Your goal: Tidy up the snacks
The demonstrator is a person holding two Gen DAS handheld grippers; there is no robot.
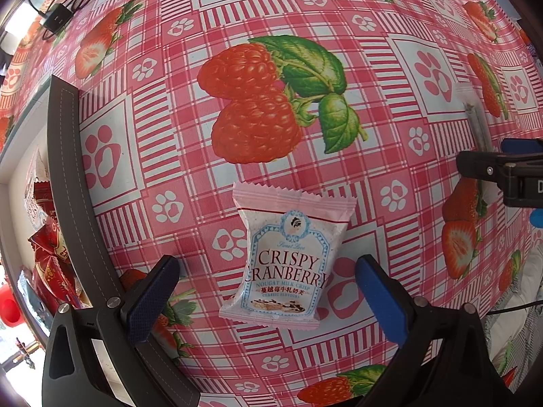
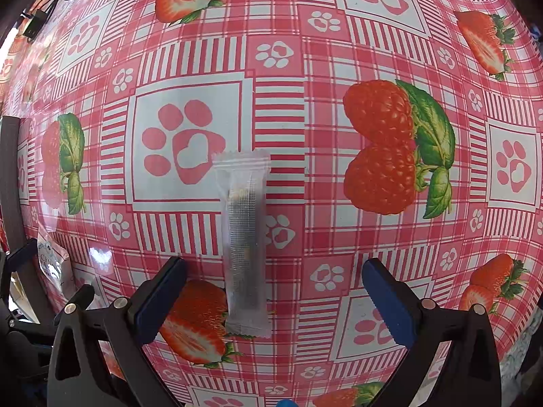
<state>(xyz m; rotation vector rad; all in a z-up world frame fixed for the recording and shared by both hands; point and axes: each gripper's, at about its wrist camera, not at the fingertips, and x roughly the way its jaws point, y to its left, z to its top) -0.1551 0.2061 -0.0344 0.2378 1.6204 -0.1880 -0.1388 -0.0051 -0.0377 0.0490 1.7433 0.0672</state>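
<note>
Pink Crispy Cranberry packet [image 1: 283, 264] flat between wide-open left claw [image 1: 268, 300], clear stick pouch [image 2: 245, 240] between wide-open, empty right claw [image 2: 273, 300]

Left gripper [image 1: 268, 300] gap: fingers spread wide, the pink-and-white Crispy Cranberry nougat packet [image 1: 288, 261] lying flat between them, touching neither.
Right gripper [image 2: 273, 300] gap: fingers wide apart, the clear slim stick-shaped snack sachet [image 2: 245, 240] lying lengthwise between, bare cloth on both sides.
Ahead of both: open red-checked strawberry-print desk [image 1: 339, 6] cloth, flat.
Left side: dark grey stitched rim of a storage bin [image 1: 73, 203] blocks that way, red snack wrappers [image 1: 51, 254] behind it.
Far left corner: black cable and adapter [image 1: 57, 17] on the desk.
</note>
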